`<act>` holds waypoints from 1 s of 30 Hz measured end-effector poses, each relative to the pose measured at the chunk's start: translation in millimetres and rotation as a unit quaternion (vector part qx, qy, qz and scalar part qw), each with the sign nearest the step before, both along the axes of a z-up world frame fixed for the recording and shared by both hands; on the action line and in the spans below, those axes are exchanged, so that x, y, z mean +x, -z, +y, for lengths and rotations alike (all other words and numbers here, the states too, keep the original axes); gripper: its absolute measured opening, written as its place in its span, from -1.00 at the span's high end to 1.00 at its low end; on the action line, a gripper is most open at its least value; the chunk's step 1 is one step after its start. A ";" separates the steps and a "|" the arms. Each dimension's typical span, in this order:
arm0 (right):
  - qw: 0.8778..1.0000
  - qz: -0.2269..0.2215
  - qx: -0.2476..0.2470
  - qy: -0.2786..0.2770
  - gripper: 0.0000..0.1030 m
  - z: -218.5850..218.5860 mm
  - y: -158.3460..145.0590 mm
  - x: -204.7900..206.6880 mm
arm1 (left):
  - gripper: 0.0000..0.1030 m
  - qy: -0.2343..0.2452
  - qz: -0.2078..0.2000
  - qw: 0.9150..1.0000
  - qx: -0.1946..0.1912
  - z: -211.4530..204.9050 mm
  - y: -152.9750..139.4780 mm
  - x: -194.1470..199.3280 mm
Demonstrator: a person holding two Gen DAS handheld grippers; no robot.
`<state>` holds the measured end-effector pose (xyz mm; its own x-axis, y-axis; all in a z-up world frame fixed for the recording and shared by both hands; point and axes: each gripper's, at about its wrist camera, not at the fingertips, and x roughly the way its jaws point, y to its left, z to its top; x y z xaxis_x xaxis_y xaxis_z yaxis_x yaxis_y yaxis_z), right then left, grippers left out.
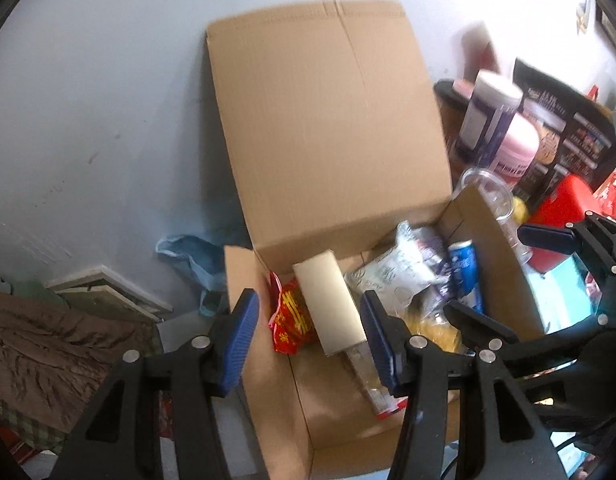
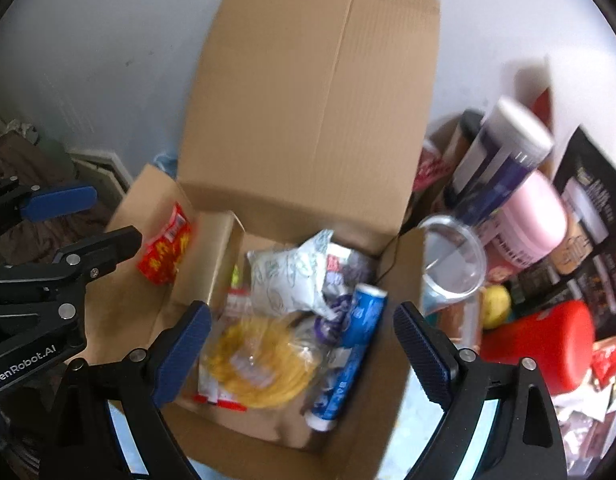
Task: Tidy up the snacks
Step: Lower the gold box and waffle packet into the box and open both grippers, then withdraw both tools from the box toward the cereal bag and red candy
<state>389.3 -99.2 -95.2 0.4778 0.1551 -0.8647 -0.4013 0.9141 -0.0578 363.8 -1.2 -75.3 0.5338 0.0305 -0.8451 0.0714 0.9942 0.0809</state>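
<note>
An open cardboard box (image 1: 331,128) stands against the wall, its back flap up; it also shows in the right wrist view (image 2: 308,92). Inside lie a cream box (image 1: 329,300), a red and yellow packet (image 1: 290,322), a white crumpled bag (image 2: 290,280), a blue tube (image 2: 347,354) and a yellow bag (image 2: 260,364). My left gripper (image 1: 308,332) is open and empty above the box's left side. My right gripper (image 2: 302,350) is open and empty above the box's right side, and it also shows in the left wrist view (image 1: 503,276).
Right of the box stand a white-capped canister (image 2: 503,156), a pink tub (image 2: 531,216), a clear plastic cup (image 2: 453,260), a red container (image 2: 543,344) and a dark printed box (image 2: 587,216). Brown cloth (image 1: 48,360) lies at the left. Loose wrappers (image 2: 587,420) lie at the far right.
</note>
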 end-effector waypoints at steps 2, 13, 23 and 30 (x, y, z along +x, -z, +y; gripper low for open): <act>1.000 -0.015 0.001 0.000 -0.82 -3.4 -13.8 -6.5 | -0.01 0.002 -0.014 1.000 -0.002 0.4 -13.7 -5.3; 0.997 -0.080 0.009 0.006 -0.82 -28.0 -78.9 -54.6 | -0.01 0.008 -0.077 0.997 -0.018 -1.2 -81.4 -46.8; 0.992 -0.122 0.021 0.009 -0.82 -38.9 -129.1 -114.8 | -0.01 0.023 -0.117 0.992 -0.038 -6.7 -125.8 -102.1; 0.991 -0.129 0.026 0.014 -0.82 -46.9 -141.1 -155.5 | -0.01 0.044 -0.122 0.991 -0.040 -17.5 -135.2 -138.5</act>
